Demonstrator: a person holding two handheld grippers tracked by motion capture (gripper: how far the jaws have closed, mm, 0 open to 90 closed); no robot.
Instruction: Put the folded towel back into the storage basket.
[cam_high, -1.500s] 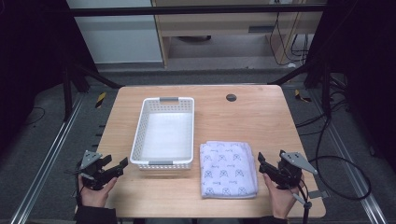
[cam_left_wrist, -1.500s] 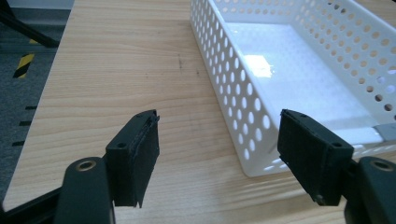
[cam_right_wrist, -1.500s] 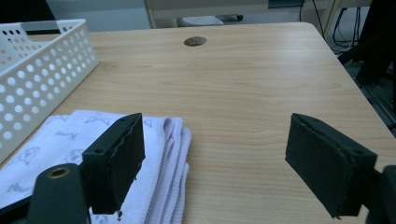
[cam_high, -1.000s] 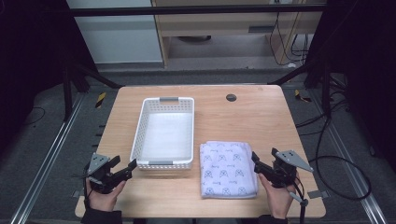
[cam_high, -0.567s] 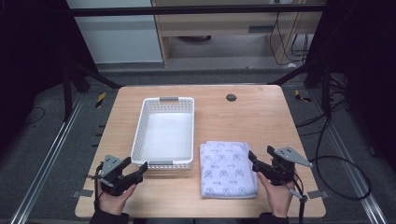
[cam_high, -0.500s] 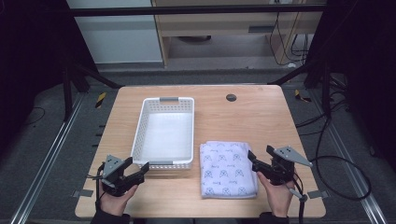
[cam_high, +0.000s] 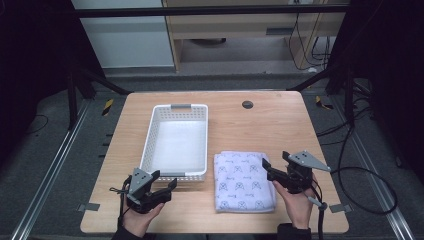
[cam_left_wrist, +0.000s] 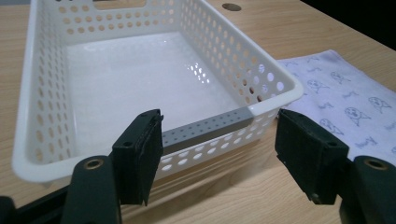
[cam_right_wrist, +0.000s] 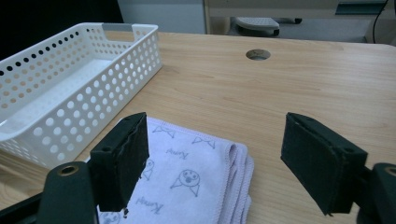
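A white perforated basket with grey handles stands empty on the left half of the wooden table. To its right lies a folded pale lilac towel with small printed figures. My left gripper is open, low over the table just before the basket's near end. In the left gripper view the near rim and grey handle lie straight ahead between the spread jaws. My right gripper is open at the towel's right edge. In the right gripper view the towel lies under and between the open jaws, untouched.
A round cable hole sits in the table beyond the towel. Bare wood stretches right of the basket and behind the towel. Cables trail on the floor at the right. Dark frame bars stand around the table.
My left gripper has slid right along the table's front edge to the basket's near end. My right gripper has shifted slightly left to the towel's edge. Basket and towel have stayed put.
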